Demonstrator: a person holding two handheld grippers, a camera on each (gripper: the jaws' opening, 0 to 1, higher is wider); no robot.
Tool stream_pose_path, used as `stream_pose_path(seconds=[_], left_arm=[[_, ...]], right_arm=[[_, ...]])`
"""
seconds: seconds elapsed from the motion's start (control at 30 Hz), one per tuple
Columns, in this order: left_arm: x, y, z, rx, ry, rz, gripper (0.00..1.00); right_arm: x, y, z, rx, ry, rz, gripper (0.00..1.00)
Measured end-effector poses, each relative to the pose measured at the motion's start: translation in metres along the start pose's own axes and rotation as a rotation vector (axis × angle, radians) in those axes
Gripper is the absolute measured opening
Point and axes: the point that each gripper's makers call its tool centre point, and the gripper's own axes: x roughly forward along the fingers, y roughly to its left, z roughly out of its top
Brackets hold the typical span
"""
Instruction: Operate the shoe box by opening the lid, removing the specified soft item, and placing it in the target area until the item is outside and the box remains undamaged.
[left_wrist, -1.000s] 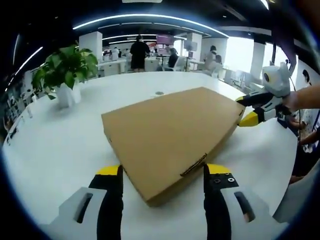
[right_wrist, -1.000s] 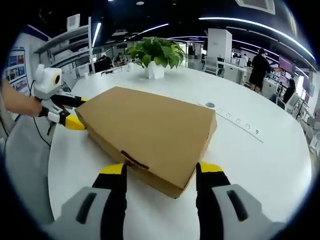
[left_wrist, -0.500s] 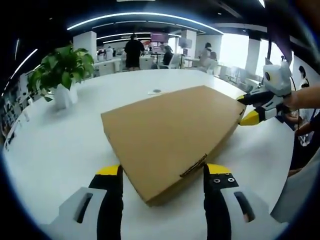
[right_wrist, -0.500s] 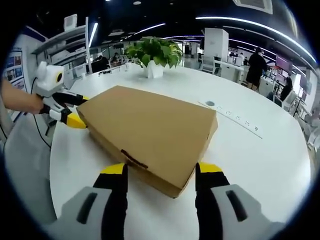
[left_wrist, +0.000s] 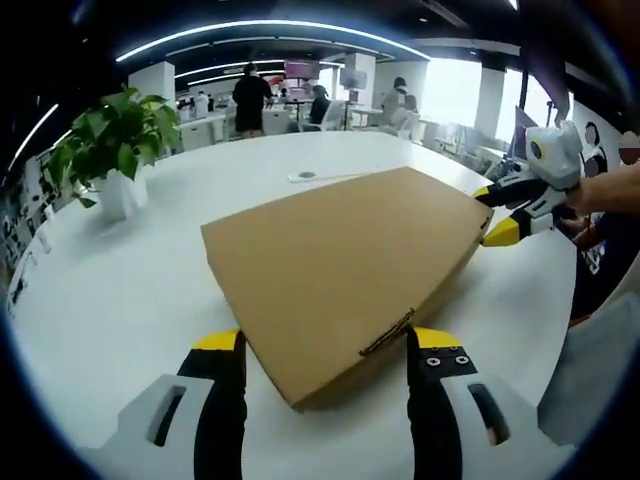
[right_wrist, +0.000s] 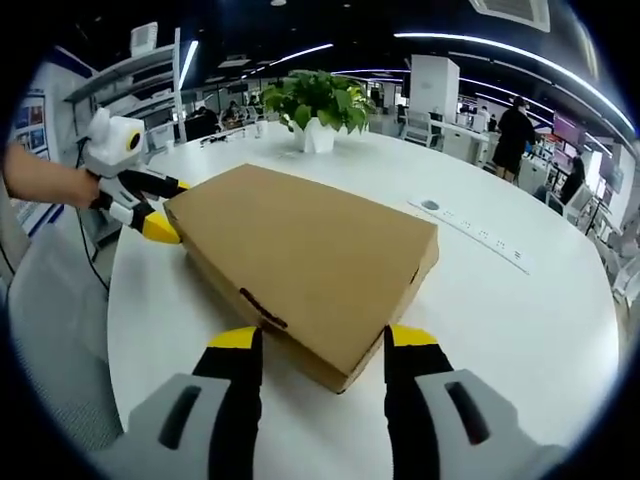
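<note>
The brown shoe box (left_wrist: 345, 270) lies flat on the white table (left_wrist: 110, 290), lid shut. The left gripper (left_wrist: 325, 345) is open, one jaw on each side of a box corner. The right gripper (right_wrist: 320, 340) is open too, around the opposite corner. A potted plant (right_wrist: 318, 105) stands beyond the box.

Shoe box (left_wrist: 340, 270) flat on table (left_wrist: 110, 290), lid shut, a gripper at each of two opposite corners.

In left gripper view: near corner of box between spread jaws of left gripper (left_wrist: 325, 345); right gripper (left_wrist: 497, 213) at far right corner, jaws apart around that corner; potted plant (left_wrist: 112, 150) standing on table, far left, well apart from box. In right gripper view: near corner between jaws of right gripper, left gripper at far left corner, plant behind box, power strip (right_wrist: 478, 234) on table right of box.
</note>
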Motion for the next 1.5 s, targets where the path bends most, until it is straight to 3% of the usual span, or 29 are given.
stream_pose_path(seconds=[1.03,1.17,1.5], left_arm=[[-0.034,0.035,-0.022,0.082,0.041,-0.107,0.65],[-0.038,0.039,-0.024,0.094,0.052,-0.121,0.65],[-0.052,0.046,-0.032,0.112,0.064,-0.139,0.66]], right_arm=[[-0.001,0.068,0.001,0.03,-0.037,0.009,0.41],[-0.002,0.08,-0.001,-0.007,-0.027,0.015,0.41],[0.0,0.099,0.0,-0.003,-0.038,0.016,0.4]])
